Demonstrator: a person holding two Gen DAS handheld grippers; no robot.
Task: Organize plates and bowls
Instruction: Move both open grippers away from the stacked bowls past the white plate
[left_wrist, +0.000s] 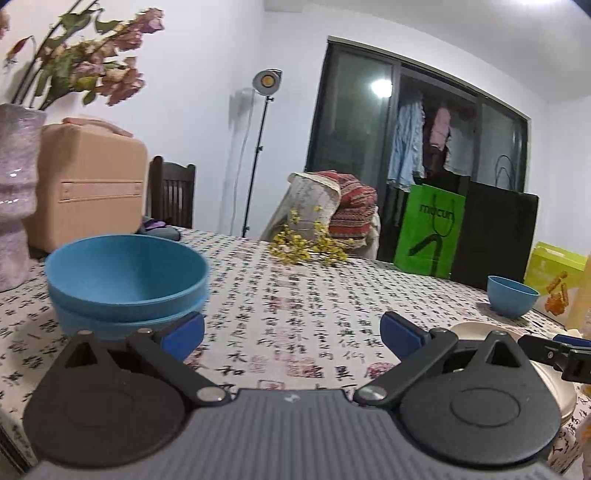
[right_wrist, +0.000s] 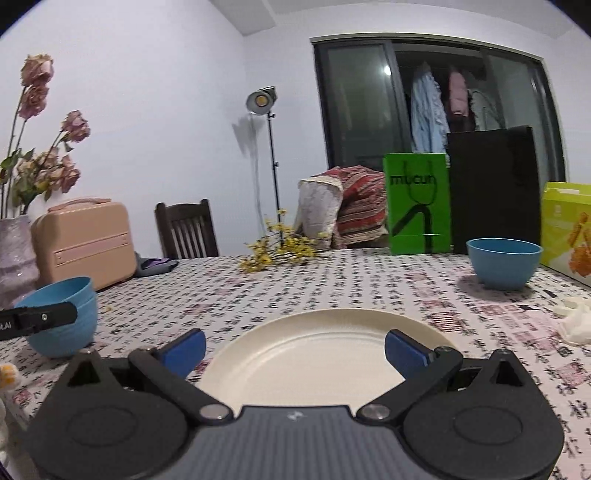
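Bowls sit nested at the table's left, one lone bowl far right, and both the left gripper and right gripper gape empty, the right poised over the plate, probably to grasp it.

Your right gripper hangs wide open over the plate — a lone bowl sits far right.
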